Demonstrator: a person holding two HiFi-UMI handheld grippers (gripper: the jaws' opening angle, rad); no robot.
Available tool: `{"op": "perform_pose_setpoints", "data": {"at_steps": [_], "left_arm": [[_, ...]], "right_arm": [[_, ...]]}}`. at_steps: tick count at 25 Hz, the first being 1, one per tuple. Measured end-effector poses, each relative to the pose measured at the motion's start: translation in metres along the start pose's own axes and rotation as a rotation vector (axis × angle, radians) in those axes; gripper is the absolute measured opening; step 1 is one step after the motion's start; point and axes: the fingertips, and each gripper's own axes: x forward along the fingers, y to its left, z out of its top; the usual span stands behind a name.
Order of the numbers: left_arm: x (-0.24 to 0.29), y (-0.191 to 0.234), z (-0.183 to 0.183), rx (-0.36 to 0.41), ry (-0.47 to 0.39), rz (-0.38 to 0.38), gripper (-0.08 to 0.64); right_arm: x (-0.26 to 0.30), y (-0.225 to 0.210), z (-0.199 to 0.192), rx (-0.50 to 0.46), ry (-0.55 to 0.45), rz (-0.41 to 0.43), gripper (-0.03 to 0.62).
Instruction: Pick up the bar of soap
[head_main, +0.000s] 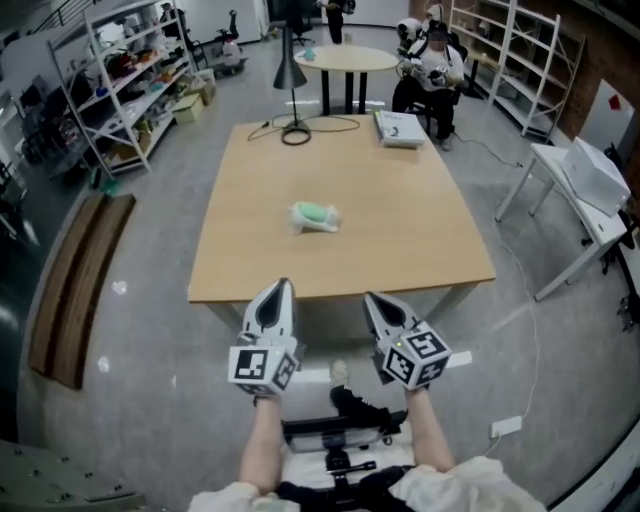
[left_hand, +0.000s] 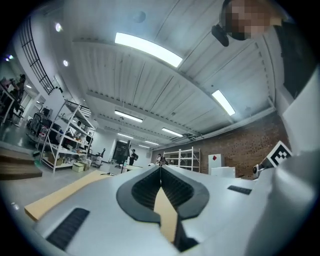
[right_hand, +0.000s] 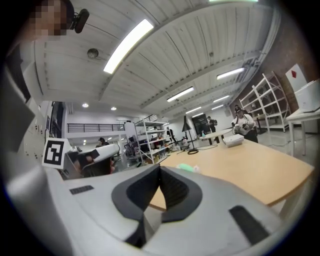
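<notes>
Workshop floor with shelving (head_main: 130, 80) surrounds a wooden table (head_main: 420, 240). The bar of soap (head_main: 315, 216), pale green in a clear wrap, lies alone near the table's middle, well apart from the lamp (head_main: 291, 70) and the white box (head_main: 399, 128) at the far edge. The 2 tongs hang side by side, short of the near edge: the left gripper (head_main: 284, 288) and the right gripper (head_main: 369, 298) each have their jaws pressed together on nothing. This looks like the approach step, with no grasp begun. Next, 1 gripper must reach over the table, open its jaws wide enough, and straddle the soap before closing.
</notes>
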Motion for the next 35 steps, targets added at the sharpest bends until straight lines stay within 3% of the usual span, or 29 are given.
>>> {"op": "perform_pose_setpoints", "data": {"at_steps": [3, 8, 23, 26, 28, 31, 35], "left_arm": [[0.067, 0.028, -0.008, 0.013, 0.023, 0.007, 0.012], [0.153, 0.080, 0.000, 0.003, -0.031, 0.052, 0.012], [0.284, 0.165, 0.005, 0.029, 0.002, 0.072, 0.012], [0.301, 0.182, -0.005, 0.016, 0.018, 0.079, 0.012], [0.310, 0.192, -0.012, 0.011, 0.029, 0.084, 0.012], [0.323, 0.203, -0.024, 0.005, 0.051, 0.087, 0.012], [0.337, 0.222, -0.034, -0.005, 0.074, 0.106, 0.012]], "right_arm": [[0.058, -0.044, 0.019, 0.002, 0.018, 0.021, 0.003], [0.143, -0.105, 0.053, -0.028, 0.031, 0.026, 0.003], [0.301, -0.164, 0.090, -0.033, 0.084, 0.093, 0.005], [0.327, -0.171, 0.087, -0.056, 0.116, 0.127, 0.069], [0.345, -0.168, 0.073, -0.107, 0.177, 0.194, 0.160], [0.370, -0.162, 0.035, -0.269, 0.333, 0.320, 0.256], [0.392, -0.158, -0.020, -0.489, 0.555, 0.471, 0.261]]}}
